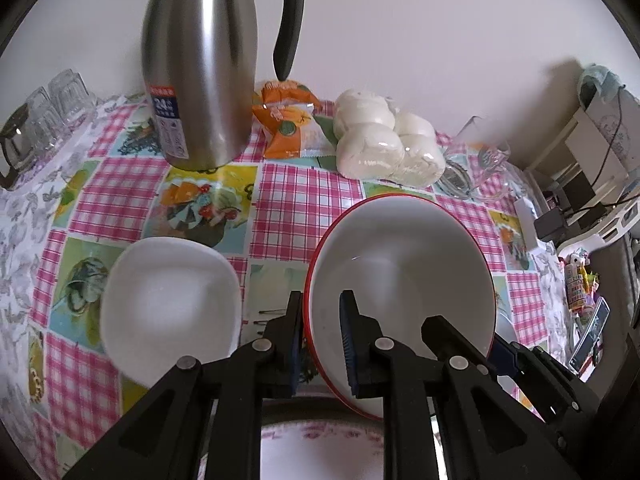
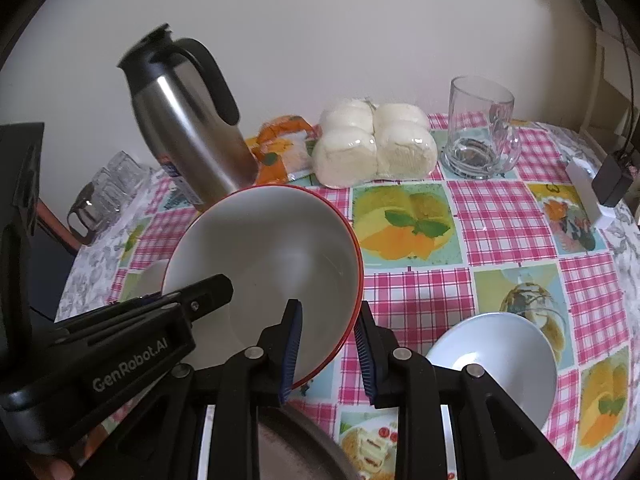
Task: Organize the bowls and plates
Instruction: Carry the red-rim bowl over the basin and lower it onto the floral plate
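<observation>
A big bowl (image 1: 400, 280) with a red rim was seen in the lower middle of the left wrist view, tilted and lifted off the counter (image 1: 288, 196). It was held by both tongs at once. The left tongs (image 1: 324, 344) were clamped on its left rim, with one finger inside the bowl and one outside. In the right wrist view the right tongs (image 2: 328, 352) were clamped on the bowl's lower right rim in the same way, and the bowl (image 2: 272, 264) filled the middle left of the frame.

A white dish (image 1: 172, 304) was seen on the counter at the lower left of the left wrist view, just beside the bowl. A small bowl (image 2: 496, 360) was seen at the lower right of the right wrist view, apart from the big one.

At the back of the counter a steel jug (image 1: 204, 68) was seen at the upper left. An orange packet (image 1: 288, 124) and a bag of white buns (image 1: 384, 140) were laid beside it. A glass mug (image 2: 480, 128) was seen at the upper right of the right wrist view. Some glasses (image 1: 52, 108) were seen at the far left edge.
</observation>
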Action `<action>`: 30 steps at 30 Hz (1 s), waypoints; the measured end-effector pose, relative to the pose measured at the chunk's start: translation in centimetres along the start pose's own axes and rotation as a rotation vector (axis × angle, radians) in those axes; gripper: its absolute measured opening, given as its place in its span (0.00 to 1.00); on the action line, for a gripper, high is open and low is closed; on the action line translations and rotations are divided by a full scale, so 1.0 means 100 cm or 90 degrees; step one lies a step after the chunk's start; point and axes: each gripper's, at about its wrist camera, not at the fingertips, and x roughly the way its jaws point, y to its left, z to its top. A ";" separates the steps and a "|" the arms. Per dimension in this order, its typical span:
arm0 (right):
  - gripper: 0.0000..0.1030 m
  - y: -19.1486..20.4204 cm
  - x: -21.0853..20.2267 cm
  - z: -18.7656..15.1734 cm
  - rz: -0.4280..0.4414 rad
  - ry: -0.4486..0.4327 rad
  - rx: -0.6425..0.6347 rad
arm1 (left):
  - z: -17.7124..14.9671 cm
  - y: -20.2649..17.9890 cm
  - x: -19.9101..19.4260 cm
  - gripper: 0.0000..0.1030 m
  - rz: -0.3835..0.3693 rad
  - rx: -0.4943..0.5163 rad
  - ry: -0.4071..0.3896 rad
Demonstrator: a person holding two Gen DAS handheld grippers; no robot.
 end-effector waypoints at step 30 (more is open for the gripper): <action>0.28 0.032 -0.065 -0.070 0.016 0.000 -0.023 | -0.081 0.021 -0.058 0.17 0.010 -0.011 0.004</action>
